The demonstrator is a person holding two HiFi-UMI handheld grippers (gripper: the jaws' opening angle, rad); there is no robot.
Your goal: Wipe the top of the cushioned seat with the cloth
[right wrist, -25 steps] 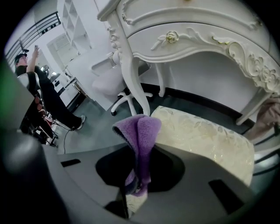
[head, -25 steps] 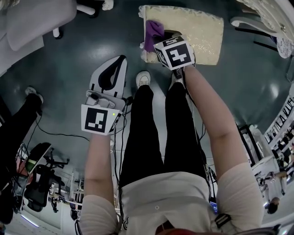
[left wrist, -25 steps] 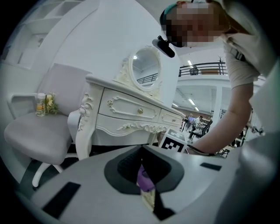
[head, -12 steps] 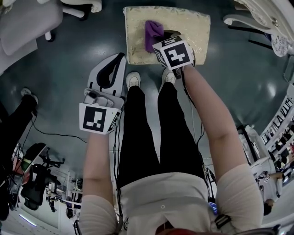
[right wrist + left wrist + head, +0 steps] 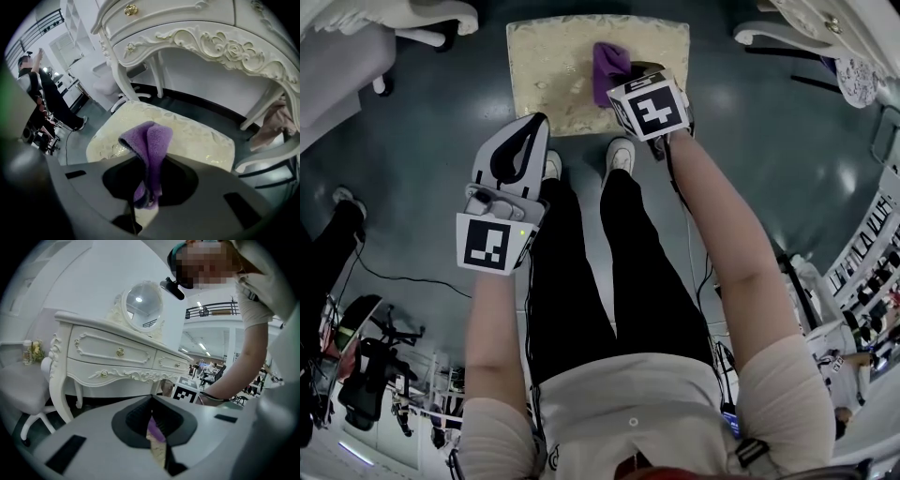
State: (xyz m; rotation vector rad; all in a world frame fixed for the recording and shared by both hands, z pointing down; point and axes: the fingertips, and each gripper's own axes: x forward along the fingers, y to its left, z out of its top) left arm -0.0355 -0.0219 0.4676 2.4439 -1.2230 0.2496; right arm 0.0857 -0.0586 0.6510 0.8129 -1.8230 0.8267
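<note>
A cream patterned cushioned seat stands on the floor in front of the person's feet. A purple cloth lies on its top, a little right of the middle. My right gripper is shut on the purple cloth and holds it down on the seat. In the right gripper view the cloth bunches up between the jaws over the seat. My left gripper hangs shut and holds nothing, over the floor just short of the seat's near left corner. Through its jaw hollow I see a sliver of the cloth.
A white carved dressing table with a round mirror stands beyond the seat. A white chair is at the left and chair legs at the right. A person's shoes touch the seat's near edge. Cables run across the dark floor.
The right gripper has drawn the cloth rightward across the seat, from its left end to just past the middle. The left gripper has stayed shut beside the seat.
</note>
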